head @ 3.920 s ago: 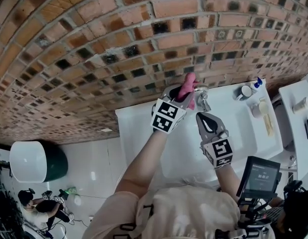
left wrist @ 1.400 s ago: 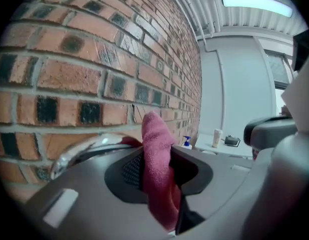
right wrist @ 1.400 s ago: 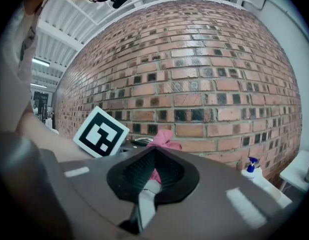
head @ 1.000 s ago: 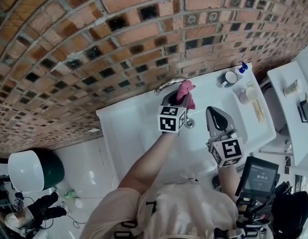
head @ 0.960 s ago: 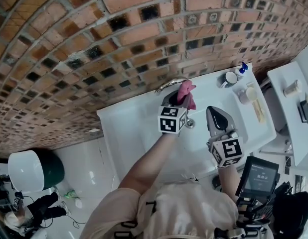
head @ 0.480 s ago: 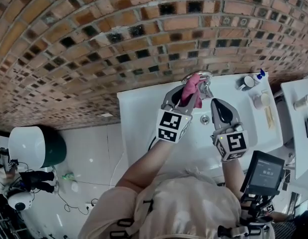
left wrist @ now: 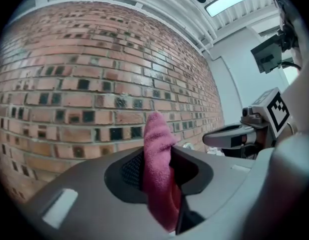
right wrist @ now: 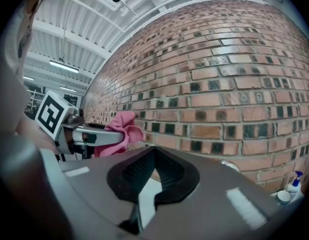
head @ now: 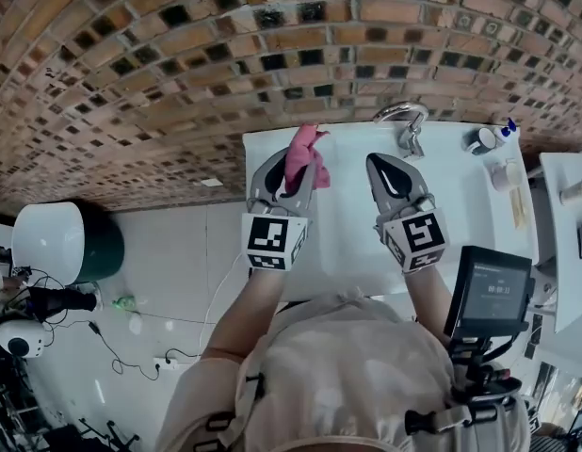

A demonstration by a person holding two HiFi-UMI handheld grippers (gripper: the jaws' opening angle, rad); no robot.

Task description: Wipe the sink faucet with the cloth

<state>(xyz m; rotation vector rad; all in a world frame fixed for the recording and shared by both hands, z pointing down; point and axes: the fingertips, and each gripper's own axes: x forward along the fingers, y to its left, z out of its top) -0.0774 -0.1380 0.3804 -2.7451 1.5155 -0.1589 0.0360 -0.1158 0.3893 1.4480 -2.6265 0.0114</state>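
Left gripper (head: 293, 169): jaws clamped on pink cloth (head: 302, 147), cloth bunched upright between pads, top sticking out past tips. Held over back left corner of white sink (head: 347, 224), clear of it. Right gripper (right wrist: 154, 151): jaws together, nothing in them, beside left one over the basin. Chrome faucet (head: 404, 119) at sink's back edge, just beyond right gripper, well apart from cloth. Brick wall (head: 178, 55) behind. Mug (head: 480, 139) and blue-capped bottle (head: 509, 128) at back right corner.
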